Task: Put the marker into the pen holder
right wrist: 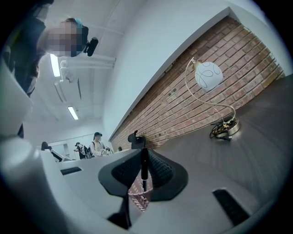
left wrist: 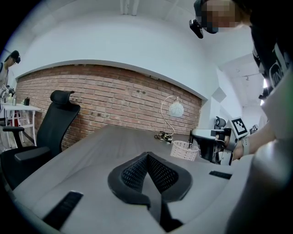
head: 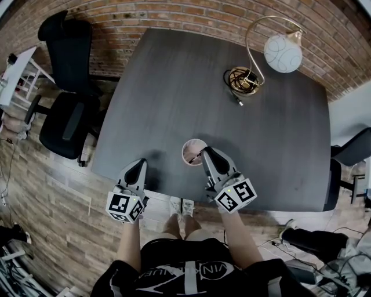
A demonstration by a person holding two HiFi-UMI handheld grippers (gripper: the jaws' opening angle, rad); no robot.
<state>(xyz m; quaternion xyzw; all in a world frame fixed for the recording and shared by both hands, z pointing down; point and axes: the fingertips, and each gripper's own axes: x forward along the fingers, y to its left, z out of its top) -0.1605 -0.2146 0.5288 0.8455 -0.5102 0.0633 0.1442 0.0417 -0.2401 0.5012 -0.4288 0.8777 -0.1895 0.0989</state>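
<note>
Where the near edge of the dark grey table (head: 174, 87) reaches about its middle, a pen holder (head: 191, 152) stands just inside it, a small white mesh cup. The right gripper (head: 204, 153) hangs with its tips over the cup's right rim. Its jaws are pinched on the marker (right wrist: 144, 167), a thin black stick held upright between the pads. The marker's lower end points down at the mesh directly beneath, and I cannot tell whether that end is inside the rim or touches it. The left gripper (head: 138, 168) sits over the same near edge, towards the near left corner and to the left of the cup without touching it. Its jaws are pressed together with nothing between them, and they point across the table towards the far side. From that gripper's own view the cup shows off to the right, with the other gripper just beside it. Near the far right corner stands a lamp (head: 283, 53), a white globe on a curved golden stem, with a coil of cable around its base. A black office chair (head: 66, 116) stands on the wooden floor (head: 52, 203) beyond the left edge. A brick wall (head: 174, 14) runs behind the far edge.
</note>
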